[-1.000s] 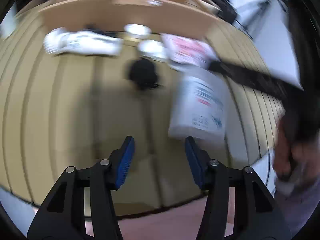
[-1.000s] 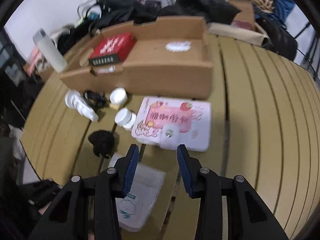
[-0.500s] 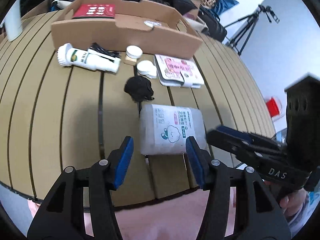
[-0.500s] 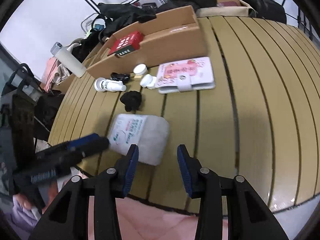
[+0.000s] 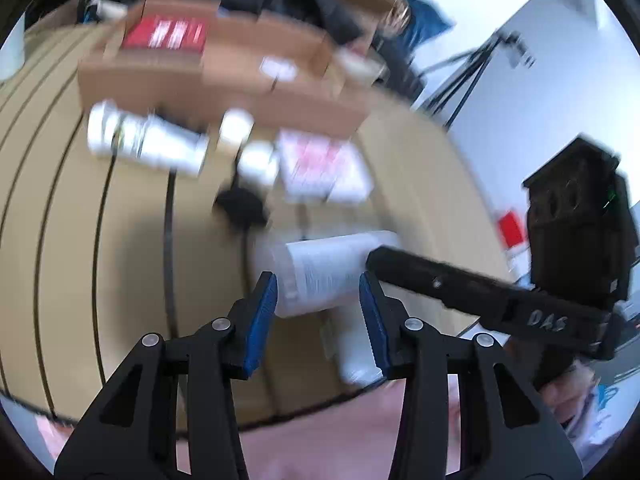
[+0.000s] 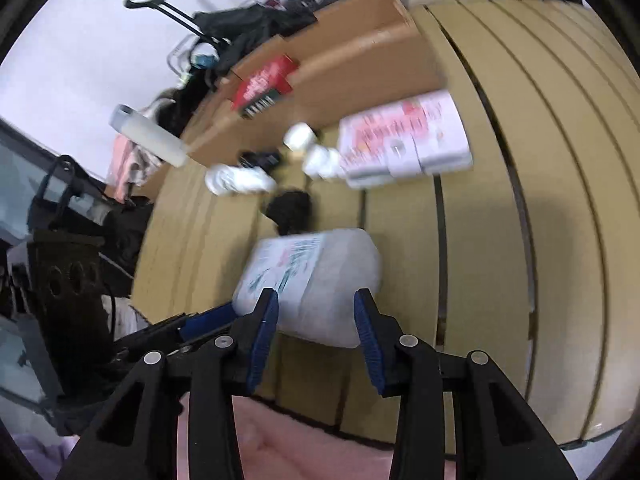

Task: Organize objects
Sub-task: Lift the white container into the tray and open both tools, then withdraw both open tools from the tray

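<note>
A white soft pack with printed label (image 5: pixel 324 272) (image 6: pixel 312 276) lies on the slatted wooden table near its front edge. My left gripper (image 5: pixel 318 300) is open, its blue pads on either side of the pack's near end. My right gripper (image 6: pixel 316 320) is open too, its pads flanking the pack from the other side; its black body (image 5: pixel 480 296) shows in the left wrist view. Behind lie a black clump (image 5: pixel 240 204) (image 6: pixel 290 208), a pink-and-white flat box (image 5: pixel 324 168) (image 6: pixel 404 140), two small white jars (image 5: pixel 256 160), and a white bottle (image 5: pixel 144 140) (image 6: pixel 236 178). Both views are blurred.
An open cardboard box (image 5: pixel 224 76) (image 6: pixel 360 64) holding a red box (image 5: pixel 164 36) (image 6: pixel 264 84) stands at the back of the table. A pale bottle (image 6: pixel 148 136) stands at the table's left end. Bags, a tripod (image 5: pixel 468 80) and clutter surround the table.
Both grippers have closed in on the white pack from opposite sides; half a second ago they were further back and the pack lay clear ahead of them. Both stay open.
</note>
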Demonstrator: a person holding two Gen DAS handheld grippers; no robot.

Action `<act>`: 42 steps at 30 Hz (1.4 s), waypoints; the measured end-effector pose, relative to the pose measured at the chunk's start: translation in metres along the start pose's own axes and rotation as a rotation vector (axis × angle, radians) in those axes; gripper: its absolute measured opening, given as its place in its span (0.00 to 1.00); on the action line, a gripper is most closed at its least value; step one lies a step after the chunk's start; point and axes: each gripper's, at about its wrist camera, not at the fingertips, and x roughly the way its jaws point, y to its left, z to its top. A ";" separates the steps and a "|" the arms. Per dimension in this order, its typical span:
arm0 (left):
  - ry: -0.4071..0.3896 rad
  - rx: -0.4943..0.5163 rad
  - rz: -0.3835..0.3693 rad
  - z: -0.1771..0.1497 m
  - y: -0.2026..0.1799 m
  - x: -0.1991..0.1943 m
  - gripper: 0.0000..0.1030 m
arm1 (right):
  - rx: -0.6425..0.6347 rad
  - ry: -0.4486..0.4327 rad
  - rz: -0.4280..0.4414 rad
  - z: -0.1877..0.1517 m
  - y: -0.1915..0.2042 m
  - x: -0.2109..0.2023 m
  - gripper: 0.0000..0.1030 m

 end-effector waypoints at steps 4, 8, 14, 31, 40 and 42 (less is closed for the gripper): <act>-0.085 0.071 -0.035 0.083 -0.009 -0.016 0.37 | -0.086 -0.057 -0.010 0.067 0.022 -0.020 0.41; -0.091 0.173 0.047 0.169 -0.015 0.005 0.37 | -0.140 -0.113 -0.006 0.152 0.031 -0.010 0.41; -0.074 0.087 0.054 0.262 0.048 0.069 0.36 | -0.127 -0.120 -0.062 0.255 0.024 0.056 0.41; -0.024 0.170 0.350 0.238 0.055 0.007 0.70 | -0.203 -0.022 -0.225 0.267 0.039 0.053 0.42; -0.100 0.196 0.447 0.157 -0.002 -0.161 0.94 | -0.349 -0.081 -0.289 0.177 0.087 -0.093 0.79; -0.154 0.214 0.453 0.138 -0.016 -0.197 1.00 | -0.374 -0.105 -0.296 0.154 0.100 -0.122 0.80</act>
